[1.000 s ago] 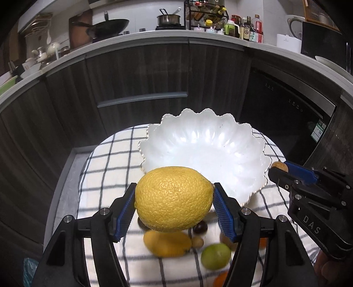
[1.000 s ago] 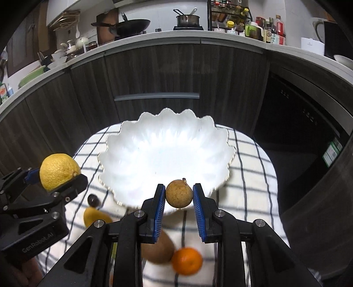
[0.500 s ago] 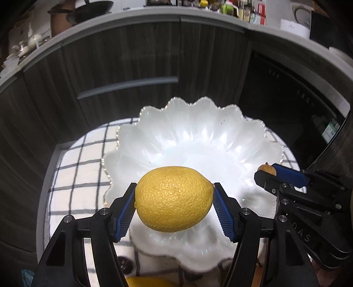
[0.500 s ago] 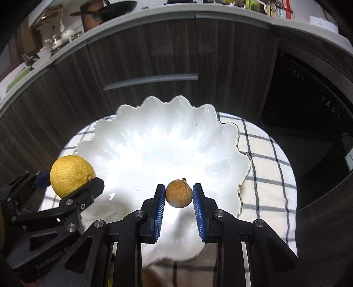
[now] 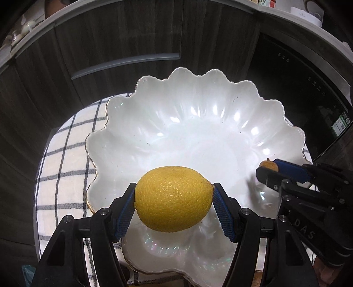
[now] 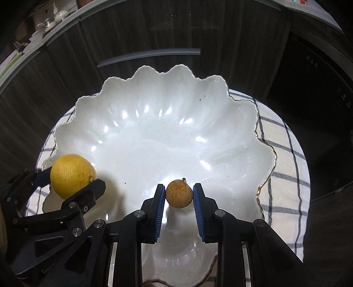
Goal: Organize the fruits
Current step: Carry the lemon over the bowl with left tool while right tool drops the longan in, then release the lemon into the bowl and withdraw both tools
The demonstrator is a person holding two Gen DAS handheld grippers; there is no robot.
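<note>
Holding lemon (image 5: 173, 198): left gripper (image 5: 174, 206) clamps its ends; firm, fairly heavy.
Small brown fruit (image 6: 179, 193): right gripper (image 6: 179, 194) pinches narrowly; light, probably brittle-skinned.
Bowl (image 6: 154, 72): beneath both grippers, fragile.

- Ahead of you runs a curved front of dark wood-grain cabinets (image 5: 123, 44), and one drawer carries a long grey bar handle (image 5: 125, 64)
- To your right sits a black built-in appliance (image 5: 297, 88) with small white markings and a green label
- A pale countertop edge (image 5: 286, 24) arcs above the cabinets, with crockery (image 6: 47, 21) on it at far left
- Beneath you a white cloth with dark checks (image 5: 64, 159) covers the round worktop
- Bright overhead light, dim cabinets
</note>
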